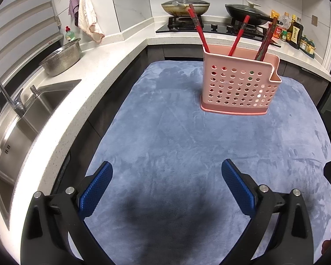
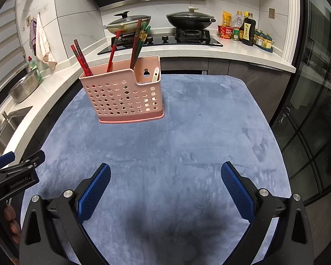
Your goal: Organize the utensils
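A pink perforated utensil holder (image 1: pixel 238 86) stands upright on the blue cloth (image 1: pixel 187 143), far from both grippers. It also shows in the right wrist view (image 2: pixel 123 97). Several red and dark chopsticks (image 1: pixel 198 28) lean inside it, seen again in the right wrist view (image 2: pixel 81 58). A pale utensil handle (image 2: pixel 155 75) sits in its right compartment. My left gripper (image 1: pixel 166 170) is open and empty above the near cloth. My right gripper (image 2: pixel 165 172) is open and empty too. The left gripper also shows at the left edge of the right wrist view (image 2: pixel 17 165).
A white counter (image 1: pixel 94 70) with a steel sink (image 1: pixel 22 128) and a colander (image 1: pixel 61 57) runs along the left. A stove with two lidded woks (image 2: pixel 163 22) is at the back. Sauce bottles (image 2: pixel 247 31) stand at the back right. A glass door (image 2: pixel 315 110) is on the right.
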